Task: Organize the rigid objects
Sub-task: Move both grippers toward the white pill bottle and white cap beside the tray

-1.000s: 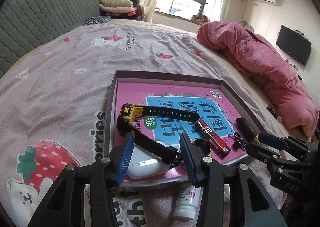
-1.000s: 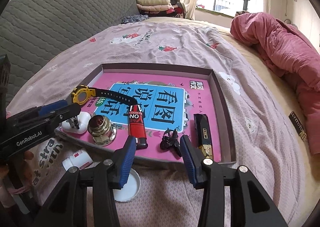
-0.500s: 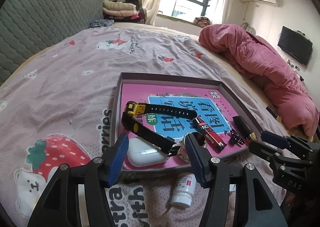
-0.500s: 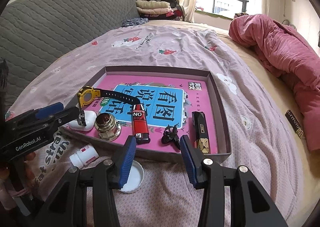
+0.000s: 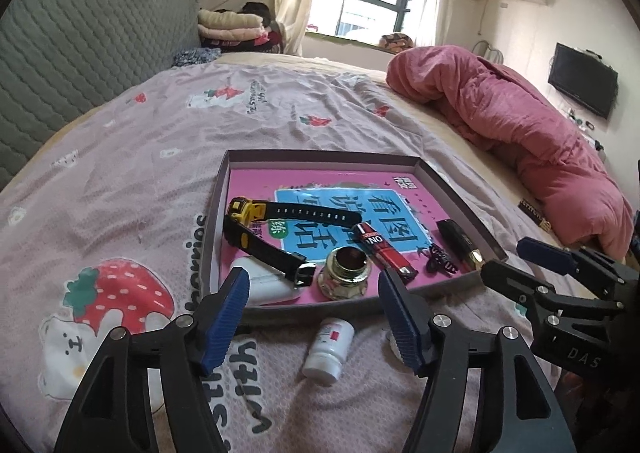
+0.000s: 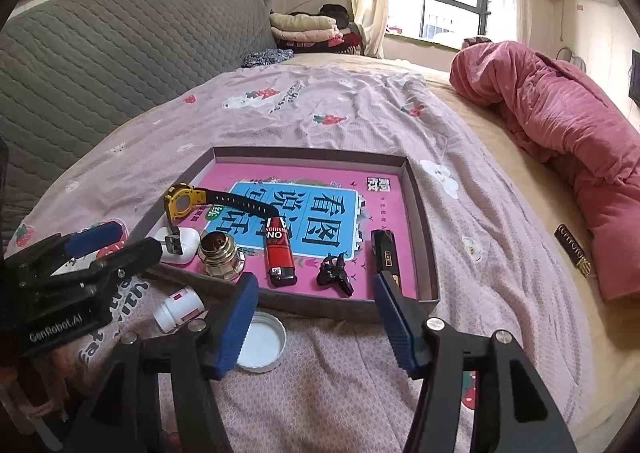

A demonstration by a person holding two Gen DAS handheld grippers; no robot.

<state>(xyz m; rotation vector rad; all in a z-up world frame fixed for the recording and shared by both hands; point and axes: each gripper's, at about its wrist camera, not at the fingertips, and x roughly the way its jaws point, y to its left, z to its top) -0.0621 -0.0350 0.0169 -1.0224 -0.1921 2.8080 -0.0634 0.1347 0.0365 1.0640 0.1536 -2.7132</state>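
A shallow box lid (image 5: 320, 157) (image 6: 424, 221) lies on the bed, lined with a pink book. In it lie a yellow-and-black watch (image 5: 256, 225) (image 6: 188, 203), a white earbud case (image 5: 260, 285) (image 6: 180, 245), a brass nut (image 5: 346, 273) (image 6: 218, 255), a red lighter (image 5: 382, 249) (image 6: 280, 253), a black clip (image 5: 438, 259) (image 6: 334, 275) and a black-and-gold bar (image 5: 460, 241) (image 6: 386, 253). A white pill bottle (image 5: 330, 349) (image 6: 178, 307) and a white cap (image 6: 260, 341) lie on the sheet in front. My left gripper (image 5: 316, 293) and right gripper (image 6: 316, 295) are open and empty, held before the lid's near edge.
A rolled pink duvet (image 5: 520, 133) (image 6: 560, 125) lies along the right. A grey quilted headboard (image 5: 60, 61) (image 6: 100, 73) rises at left, with folded clothes (image 5: 236, 25) behind. A small dark label (image 6: 572, 253) lies on the sheet at right.
Both grippers have drawn back from the box lid and opened wider. The pill bottle and white cap now show fully in front of the lid. Nothing in the lid has moved.
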